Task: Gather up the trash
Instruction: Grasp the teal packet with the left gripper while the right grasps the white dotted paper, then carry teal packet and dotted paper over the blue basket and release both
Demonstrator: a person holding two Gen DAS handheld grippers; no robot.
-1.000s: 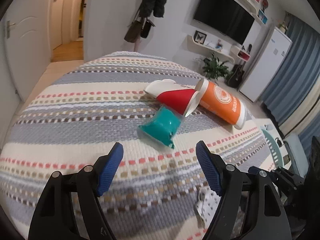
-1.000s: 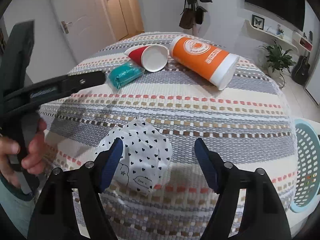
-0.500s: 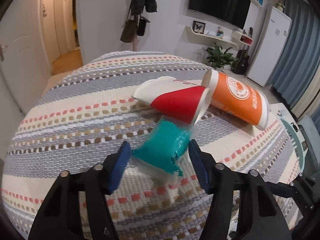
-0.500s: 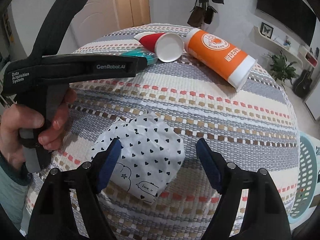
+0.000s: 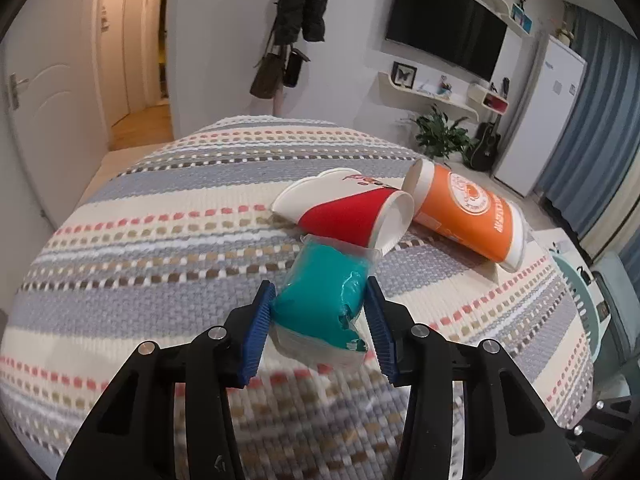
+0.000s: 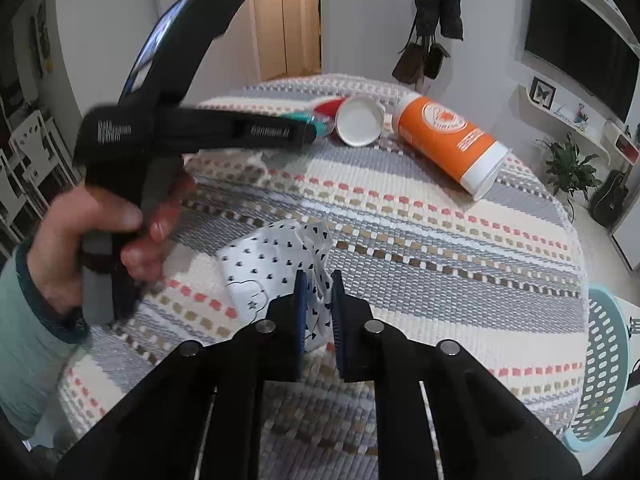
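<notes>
The left gripper (image 5: 320, 320) has its jaws closing on a teal packet (image 5: 324, 292) — both blue pads already press its sides, and the packet bulges between them. The packet lies on the striped cloth (image 5: 160, 240) of the worktop, its far end just at the mouth of the red paper cup (image 5: 348, 212).

That red cup lies on its side and serves as the landmark: the orange cup (image 5: 468, 216), also on its side, lies just beyond it to the right, touching or nearly so.

The right gripper (image 6: 318, 308) has its jaws shut on a crumpled white paper with small black hearts (image 6: 272, 264) — a fold of it is pinched between the pads, the rest lying on the cloth, well short of the red cup (image 6: 356, 120). A hand (image 6: 92, 236) in a pale green sleeve holds the left gripper's handle left of the paper. A teal basket (image 6: 604, 368) stands off the worktop's right edge, far from the red cup.
</notes>
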